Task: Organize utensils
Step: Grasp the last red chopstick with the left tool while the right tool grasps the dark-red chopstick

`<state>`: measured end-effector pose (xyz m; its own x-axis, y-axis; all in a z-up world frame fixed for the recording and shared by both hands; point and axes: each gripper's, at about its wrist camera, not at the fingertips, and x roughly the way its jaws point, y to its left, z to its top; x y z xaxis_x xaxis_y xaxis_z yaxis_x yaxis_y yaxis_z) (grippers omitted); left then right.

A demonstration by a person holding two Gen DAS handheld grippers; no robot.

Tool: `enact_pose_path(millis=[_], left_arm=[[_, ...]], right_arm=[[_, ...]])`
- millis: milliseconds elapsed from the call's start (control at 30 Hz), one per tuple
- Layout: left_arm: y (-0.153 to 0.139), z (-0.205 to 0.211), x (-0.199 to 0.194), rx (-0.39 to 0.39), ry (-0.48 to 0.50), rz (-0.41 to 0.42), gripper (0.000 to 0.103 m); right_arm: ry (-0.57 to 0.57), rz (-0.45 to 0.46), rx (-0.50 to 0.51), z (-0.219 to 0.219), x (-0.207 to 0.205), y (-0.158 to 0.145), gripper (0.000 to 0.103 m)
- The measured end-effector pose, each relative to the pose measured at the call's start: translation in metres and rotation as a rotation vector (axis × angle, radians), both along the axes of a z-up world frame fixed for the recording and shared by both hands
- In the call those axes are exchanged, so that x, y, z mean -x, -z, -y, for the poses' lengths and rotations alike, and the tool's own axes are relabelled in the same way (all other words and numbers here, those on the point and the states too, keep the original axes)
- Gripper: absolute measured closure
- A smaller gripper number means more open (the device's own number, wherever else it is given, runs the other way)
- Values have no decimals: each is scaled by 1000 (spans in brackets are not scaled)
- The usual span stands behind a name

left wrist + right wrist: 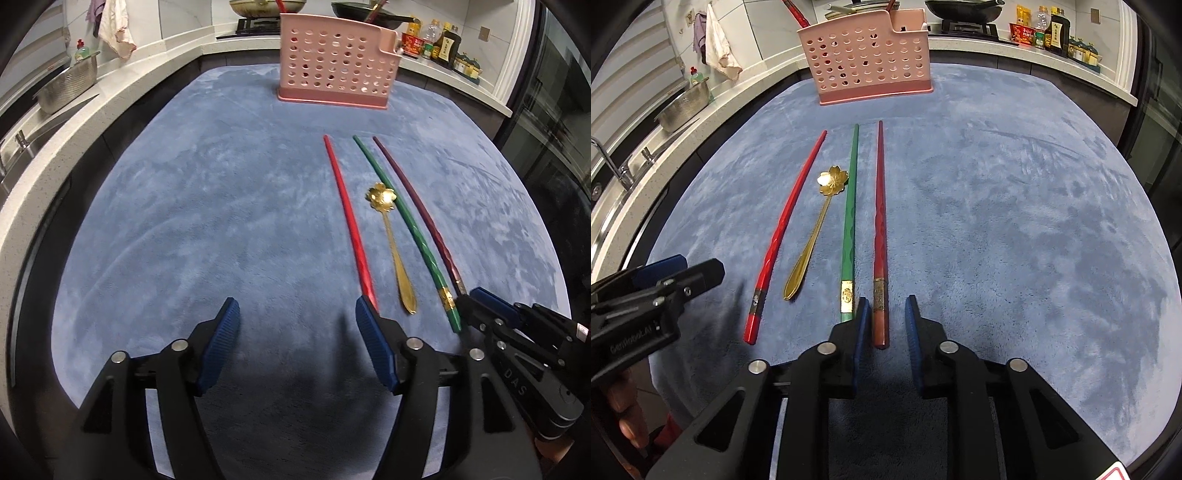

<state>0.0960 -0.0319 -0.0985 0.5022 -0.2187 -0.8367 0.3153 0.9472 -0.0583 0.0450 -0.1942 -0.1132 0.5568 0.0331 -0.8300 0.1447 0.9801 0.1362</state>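
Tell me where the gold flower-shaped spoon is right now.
In the right wrist view, the gold flower-shaped metal spoon lies on the blue cloth, left of centre, between the bright red chopstick and the green chopstick.

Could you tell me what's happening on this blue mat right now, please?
A person is tidying utensils with a hand-held claw in each hand. The right claw straddles the end of the dark red chopstick, its pads not yet pressing on it. The left claw is open over bare mat beside the red chopstick. The green chopstick and gold spoon lie flat, and the pink holder stands at the far end.
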Motion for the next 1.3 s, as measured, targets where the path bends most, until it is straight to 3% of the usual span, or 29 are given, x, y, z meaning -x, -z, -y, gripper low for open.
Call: enact_pose_path(millis=[167, 533, 833, 1033, 1300], left_arm=[[1, 6, 5, 18, 21, -9, 34], [14, 23, 14, -1, 69, -38, 35], [23, 23, 10, -12, 51, -57, 45], [23, 25, 12, -15, 71, -47, 59], [22, 22, 11, 27, 80, -59, 94]], right_arm=[[5, 2, 4, 3, 0, 1, 96], [12, 5, -9, 5, 4, 1, 96], [13, 6, -11, 5, 4, 1, 96], [13, 6, -11, 5, 4, 1, 96], [13, 5, -12, 5, 4, 2, 96]])
